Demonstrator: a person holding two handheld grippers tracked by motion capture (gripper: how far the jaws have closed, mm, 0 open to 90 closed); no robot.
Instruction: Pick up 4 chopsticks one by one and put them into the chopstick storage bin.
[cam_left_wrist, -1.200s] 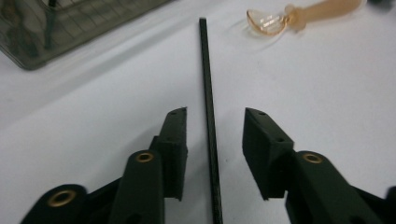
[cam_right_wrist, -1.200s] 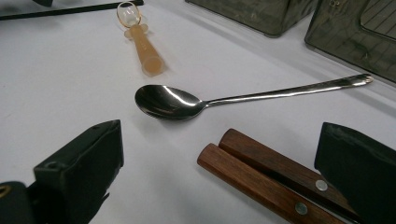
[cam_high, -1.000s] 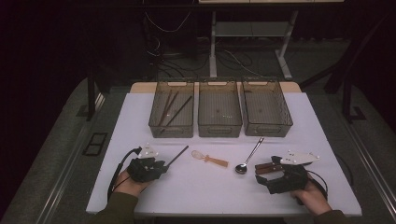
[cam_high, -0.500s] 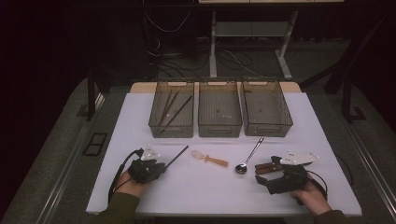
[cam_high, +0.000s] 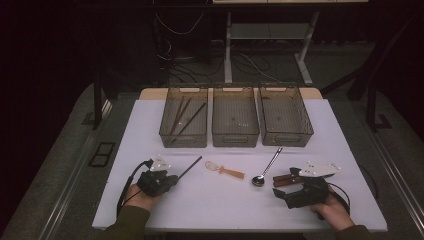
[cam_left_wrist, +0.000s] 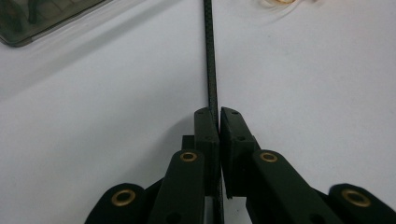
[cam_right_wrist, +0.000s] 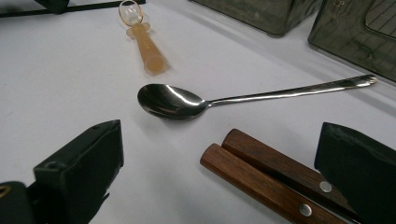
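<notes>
Spoon (cam_right_wrist: 170, 101) and orange whisk (cam_right_wrist: 142, 37) lie beside chopstick (cam_left_wrist: 211, 60).

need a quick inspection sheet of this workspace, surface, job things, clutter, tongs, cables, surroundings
surface: white tabletop, flat, no spills seen
job's things: thin black rod-like stick lying on the table; three smoky clear plastic bins in a row at the far edge, left bin holding dark sticks
clutter: shiny metal spoon, small orange plastic scoop, pair of brown wooden handles with rivets
tongs: left tongs have just been closing, now shut on the black stick; right tongs open, wooden handles lying between the jaws
cables: black cable trailing from the left tongs
surroundings: dark floor, white metal frame and loose wires behind the table
</notes>
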